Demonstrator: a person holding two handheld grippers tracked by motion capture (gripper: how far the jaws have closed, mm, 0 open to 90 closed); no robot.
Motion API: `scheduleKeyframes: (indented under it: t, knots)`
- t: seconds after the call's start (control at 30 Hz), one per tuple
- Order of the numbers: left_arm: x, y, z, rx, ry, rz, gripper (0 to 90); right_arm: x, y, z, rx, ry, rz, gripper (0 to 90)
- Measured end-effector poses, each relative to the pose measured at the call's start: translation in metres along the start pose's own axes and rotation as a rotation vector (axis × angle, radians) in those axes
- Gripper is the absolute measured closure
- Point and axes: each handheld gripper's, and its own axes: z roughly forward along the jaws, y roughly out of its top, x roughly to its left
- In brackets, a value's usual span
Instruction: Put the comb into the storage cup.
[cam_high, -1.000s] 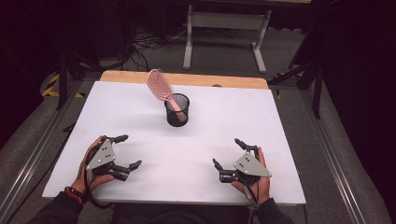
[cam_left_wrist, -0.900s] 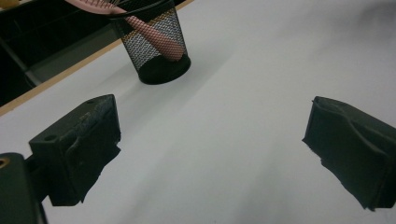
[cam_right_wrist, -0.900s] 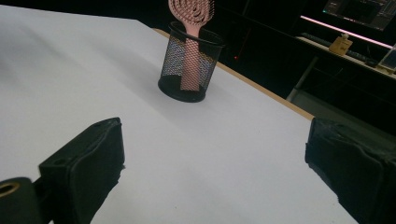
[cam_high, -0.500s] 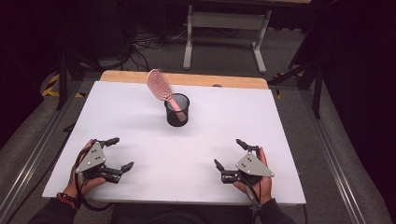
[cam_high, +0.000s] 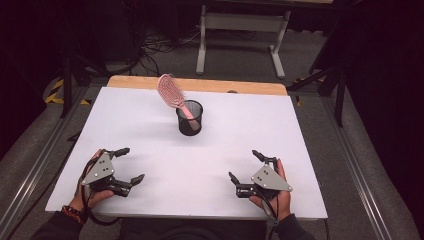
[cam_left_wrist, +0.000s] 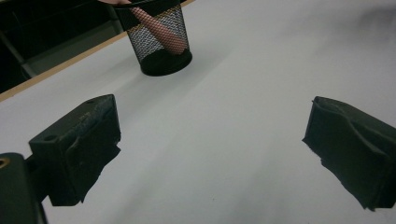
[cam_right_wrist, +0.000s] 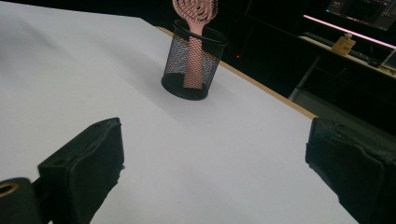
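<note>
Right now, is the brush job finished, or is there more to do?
Looks nearly finished. The pink hairbrush already stands handle-down in the black mesh cup, leaning left. Nothing is in hand: the left claw and right claw are both open, near the table's front edge. Nothing obvious seems left.

A pink hairbrush (cam_high: 171, 94) with a slotted, openwork head stands in a black wire-mesh cup (cam_high: 189, 118) on a plain white table (cam_high: 210, 165) edged in light wood. The 2 grippers, left gripper (cam_high: 128, 165) and right gripper (cam_high: 246, 165), are black, each topped by a grey plate. A red-and-dark beaded bracelet (cam_high: 73, 213) circles one wrist.
</note>
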Motion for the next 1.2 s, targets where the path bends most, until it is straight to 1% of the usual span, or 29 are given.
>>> scheduleKeyframes:
  t: [0.07, 0.23, 0.5, 0.8, 1.1, 1.2]
  knots:
    - [-0.0002, 0.0000, 0.0004, 0.001, 0.000, 0.003, 4.3, 0.0004, 0.0003, 0.0001, 0.000, 0.000, 0.000, 4.9]
    - [0.0013, -0.0005, 0.0013, -0.003, -0.003, -0.008, 4.3, 0.0009, -0.0009, 0.0019, 0.007, 0.005, 0.001, 4.9]
    - [0.0025, -0.0003, 0.0022, 0.003, 0.000, -0.005, 4.3, -0.0009, -0.0012, 0.0009, 0.003, 0.003, 0.014, 4.9]
    - [0.0031, -0.0009, 0.0033, 0.001, -0.006, -0.011, 4.3, -0.0007, -0.0013, 0.0017, 0.006, 0.005, 0.013, 4.9]
    - [0.0040, -0.0001, 0.0037, 0.003, 0.002, -0.007, 4.3, -0.0026, -0.0030, 0.0020, 0.007, 0.006, 0.016, 4.9]
    - [0.0049, -0.0004, 0.0040, 0.003, 0.008, -0.014, 4.4, -0.0040, -0.0036, 0.0018, 0.006, 0.009, 0.023, 4.9]
